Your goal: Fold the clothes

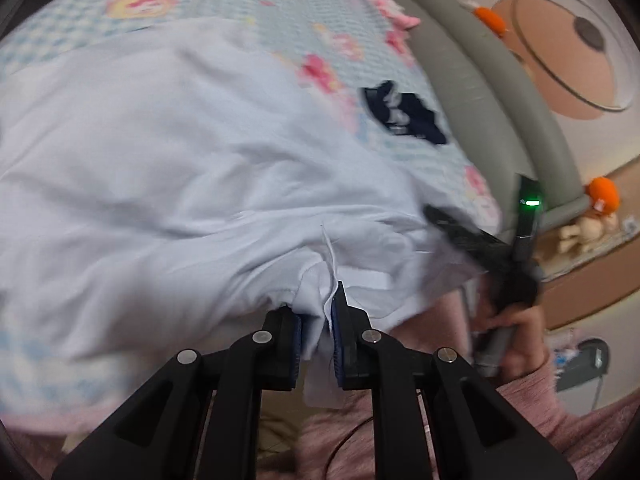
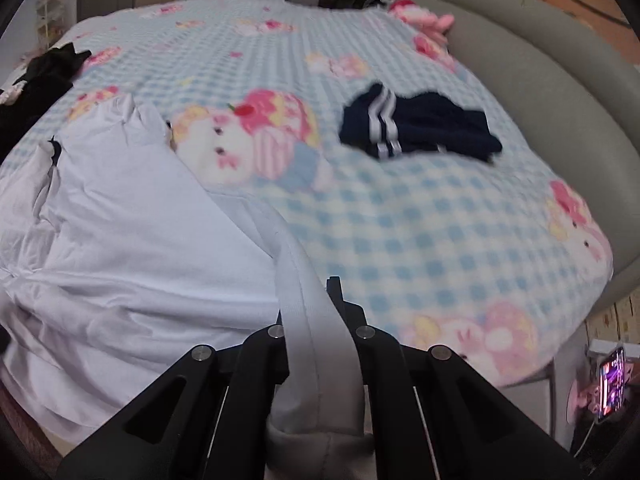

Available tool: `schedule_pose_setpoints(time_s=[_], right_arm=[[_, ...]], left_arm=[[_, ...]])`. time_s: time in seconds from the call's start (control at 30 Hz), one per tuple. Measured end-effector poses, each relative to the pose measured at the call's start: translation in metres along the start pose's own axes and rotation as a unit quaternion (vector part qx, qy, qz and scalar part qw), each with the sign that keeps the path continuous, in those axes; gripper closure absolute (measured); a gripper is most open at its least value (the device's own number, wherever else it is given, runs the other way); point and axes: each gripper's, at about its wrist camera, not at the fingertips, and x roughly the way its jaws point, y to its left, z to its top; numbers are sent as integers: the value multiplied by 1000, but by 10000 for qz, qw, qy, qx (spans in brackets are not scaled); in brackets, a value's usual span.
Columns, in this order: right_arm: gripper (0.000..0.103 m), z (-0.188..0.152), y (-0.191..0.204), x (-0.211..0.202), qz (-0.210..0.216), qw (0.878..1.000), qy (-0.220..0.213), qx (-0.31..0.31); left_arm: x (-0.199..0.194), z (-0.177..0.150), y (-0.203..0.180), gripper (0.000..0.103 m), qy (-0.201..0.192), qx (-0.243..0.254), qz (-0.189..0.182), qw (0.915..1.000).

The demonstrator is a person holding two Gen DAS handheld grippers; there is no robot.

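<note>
White garment (image 2: 132,240): spread rumpled on the checked blanket (image 2: 420,232); your left gripper (image 1: 316,320) and right gripper (image 2: 316,312) each pinch its near edge. Navy shorts (image 2: 420,128): lying apart. Step, judged: carrying a fold; keep both edges level.

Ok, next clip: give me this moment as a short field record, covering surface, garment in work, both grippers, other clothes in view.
surface: bed with blue checked cartoon blanket
garment in work: white garment, spread and creased on the blanket
left gripper: shut on white garment, pinching a bunched edge
right gripper: shut on white garment, a band of fabric running between its fingers
other clothes: navy garment with white stripes lying apart on the blanket; black garment at the far left edge
image quality: motion blur in both views
</note>
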Motion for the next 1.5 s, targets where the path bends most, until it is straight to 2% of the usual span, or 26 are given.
schedule_pose_setpoints(time_s=[0.1,0.17,0.2,0.3,0.33,0.37,0.4,0.47,0.53,0.67,0.77,0.87,0.9,0.93,0.97,1.0,1.03,1.1,1.13,1.2,1.27,1.37,1.5], right_arm=[[96,-5,-6,-6,817,9964,74,229],[92,-3,4,-15,1073,9942,-75,69],[84,0,11,-22,1198,9926,-183,-17],[70,15,26,-43,1699,9841,-505,-68],[67,21,29,-50,1887,9801,-606,-38],[59,27,33,-56,2076,9757,-707,-8],[45,32,39,-59,2147,9737,-764,-46],[37,41,53,-62,2189,9720,-839,-184],[37,55,74,-48,2081,9744,-714,-458],[37,78,117,-3,1888,9776,-303,-880],[36,85,144,26,1734,9772,-164,-1212],[33,92,165,62,1036,9829,50,-1520],[30,94,167,75,842,9840,154,-1562],[26,94,166,88,846,9840,309,-1537],[29,93,165,100,927,9833,480,-1488],[51,90,164,110,1139,9803,741,-1431],[61,85,165,114,1435,9759,906,-1370],[86,83,164,104,1618,9732,798,-1425],[93,84,163,97,1617,9726,714,-1514],[97,102,148,80,1805,9739,524,-1269],[97,124,130,59,1987,9749,268,-965],[97,152,95,8,2016,9768,-403,-607],[97,174,42,-64,1957,9715,-1325,-173]], left_arm=[[-14,-15,23,90,-200,-346,230,9989],[-42,-29,43,90,-570,-691,365,9953],[-53,-31,51,90,-728,-847,401,9929],[-92,-36,75,90,-1175,-1264,473,9839],[-99,-30,78,89,-1275,-1245,585,9823],[-106,-25,81,87,-1374,-1220,702,9805],[-112,-19,83,83,-1472,-1195,819,9784],[-116,-2,89,47,-1544,-1109,1014,9765],[-111,21,96,45,-1477,-984,1164,9772],[-83,65,101,43,-1281,-513,1954,9710],[-59,76,117,38,-959,-786,2012,9717],[-35,88,134,37,-632,-1067,2059,9707],[-29,84,135,40,-593,-1142,2017,9710],[-23,79,137,51,-557,-1216,1972,9712],[-17,75,139,71,-520,-1289,1927,9714],[-14,72,136,78,-509,-1226,1969,9714],[-13,71,131,86,-547,-1166,1949,9723],[-16,78,121,91,-559,-1004,1820,9766],[-21,87,114,91,-592,-905,1779,9781],[-36,108,98,92,-769,-689,1706,9799],[-69,135,75,92,-1169,-465,1393,9822],[-125,158,34,92,-1842,-65,1237,9751],[-146,133,33,92,-1905,-50,1093,9756]])
